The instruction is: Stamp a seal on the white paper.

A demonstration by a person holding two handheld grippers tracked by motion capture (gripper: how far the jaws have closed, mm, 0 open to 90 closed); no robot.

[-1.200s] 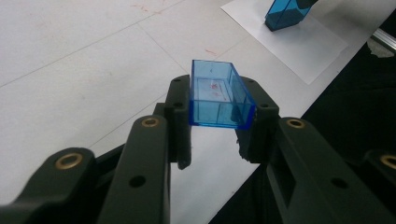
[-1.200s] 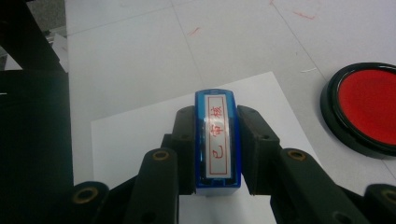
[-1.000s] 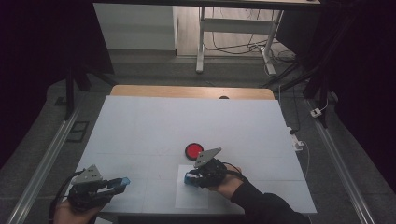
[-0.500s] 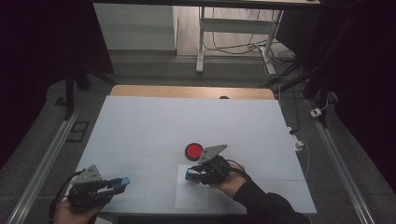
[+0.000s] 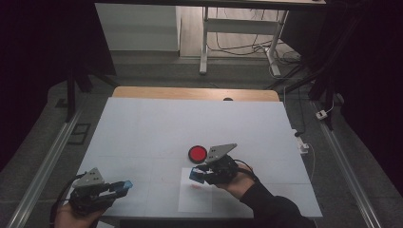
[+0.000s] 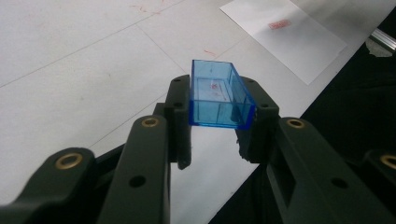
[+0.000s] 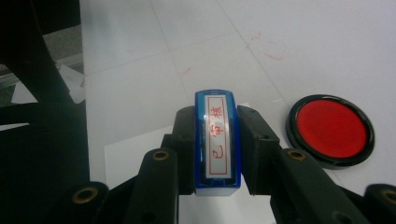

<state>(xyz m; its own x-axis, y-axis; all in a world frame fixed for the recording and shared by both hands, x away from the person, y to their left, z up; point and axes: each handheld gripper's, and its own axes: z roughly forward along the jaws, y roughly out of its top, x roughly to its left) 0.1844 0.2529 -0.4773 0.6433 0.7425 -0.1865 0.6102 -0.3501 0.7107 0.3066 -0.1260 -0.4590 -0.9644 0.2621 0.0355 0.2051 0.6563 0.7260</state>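
— Where is the stamp (image 7: 217,142)?
— Clamped between the jaws of the right gripper (image 5: 202,174), a blue block with its face turned up; red characters in a red frame show on the white strip. It hangs just above the sheet of paper (image 5: 196,201) near the front of the table (image 5: 142,123), and a small red imprint (image 6: 279,24) sits on that sheet.
— And the ink?
— A round red ink pad (image 5: 197,153) in a black rim lies on the table just beyond the right gripper, close to the stamp but apart from it.
— What about the other hand?
— The left gripper (image 5: 124,186) is over the front left corner, well apart from the paper. Its jaws are clenched on a clear blue cap (image 6: 219,94), an open little box held by its two long sides.
— Anything else on the table?
— Faint red smudges (image 7: 268,49) on the white surface, and thin seam lines crossing it.
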